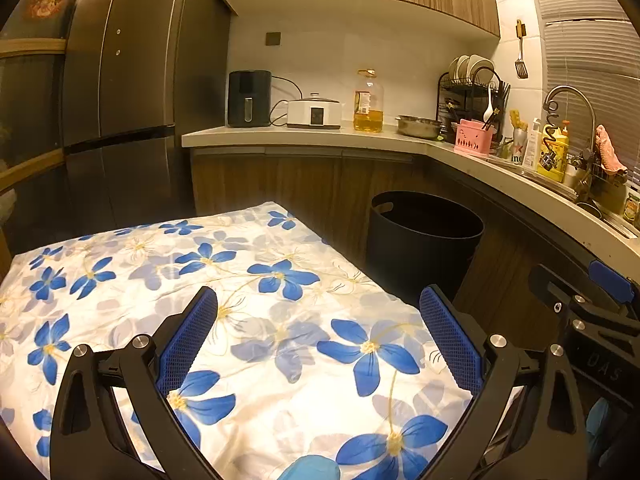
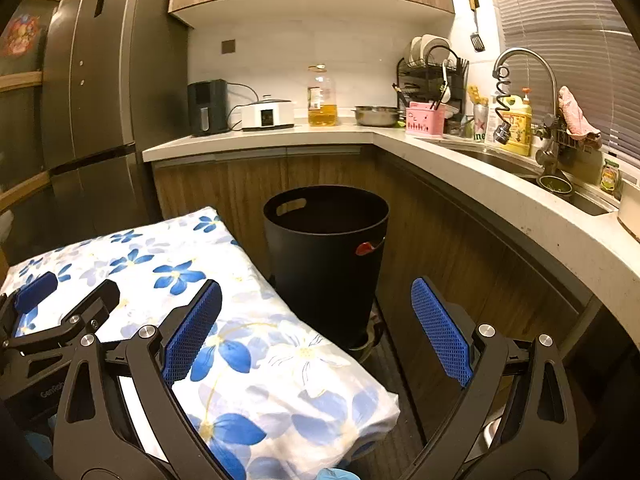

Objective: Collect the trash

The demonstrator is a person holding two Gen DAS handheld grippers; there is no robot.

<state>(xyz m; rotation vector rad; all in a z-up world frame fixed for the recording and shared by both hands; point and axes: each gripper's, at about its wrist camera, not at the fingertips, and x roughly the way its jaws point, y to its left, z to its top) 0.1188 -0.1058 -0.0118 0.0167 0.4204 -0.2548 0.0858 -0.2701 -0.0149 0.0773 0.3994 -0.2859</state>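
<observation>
Both my left gripper (image 1: 318, 312) and right gripper (image 2: 316, 304) hang wide open and empty above the flowered cloth (image 1: 224, 304), where I see no trash left, so what went into the black bin (image 2: 326, 248) seems finished.

Pretty clearly someone's home kitchen: tall fridge (image 2: 92, 92) at 10 o'clock, air fryer (image 2: 207, 107) and cooker (image 2: 267, 114) on the counter (image 2: 256, 140) at 12, dish rack (image 2: 434, 76), sink (image 2: 520, 168) and faucet (image 2: 528, 76) around 2 o'clock.
</observation>
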